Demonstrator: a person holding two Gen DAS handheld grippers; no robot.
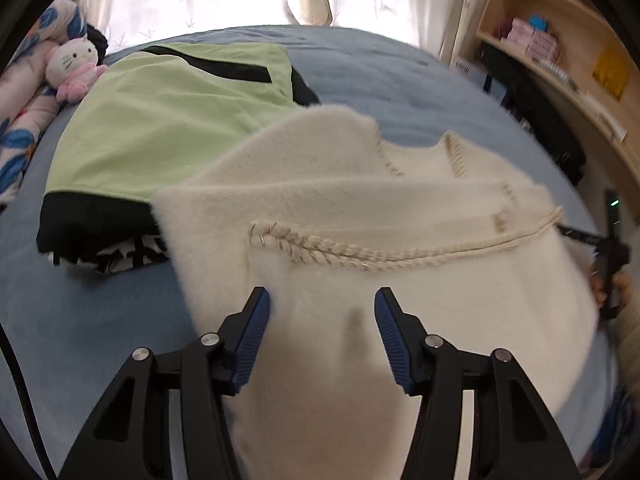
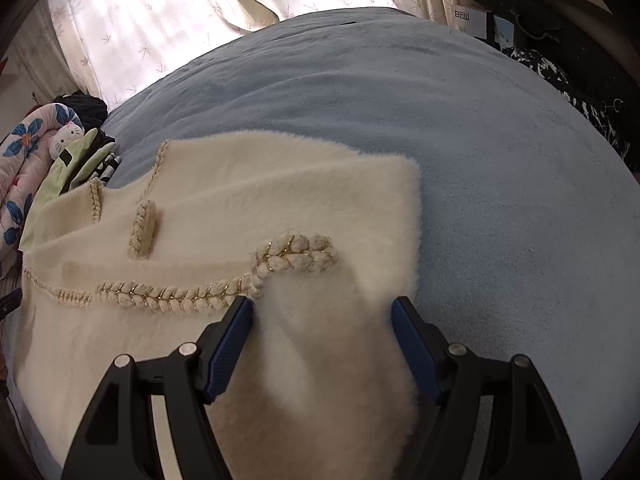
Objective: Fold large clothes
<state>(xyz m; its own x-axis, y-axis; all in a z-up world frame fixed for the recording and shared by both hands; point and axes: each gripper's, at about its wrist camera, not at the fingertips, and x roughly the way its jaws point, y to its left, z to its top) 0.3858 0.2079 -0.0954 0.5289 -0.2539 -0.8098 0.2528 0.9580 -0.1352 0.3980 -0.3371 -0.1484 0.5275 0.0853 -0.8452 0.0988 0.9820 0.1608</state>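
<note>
Now, at nine o'clock: folded green garment [image 1: 168, 120] on blue bed [image 1: 400, 76], overlapped by cream fuzzy coat [image 1: 360, 208] at centre. Left gripper [image 1: 322, 300] released above coat's near edge; right gripper [image 2: 322, 304] released, straddling the hem corner. Bare bed at three o'clock.

A blue bed [image 2: 480, 160] fills the room; far behind, bright floral curtains [image 2: 160, 12]; right, wooden shelves [image 1: 560, 40].

Both wrist views look steeply down, close; sharing cream garment [image 1: 360, 208].
</note>
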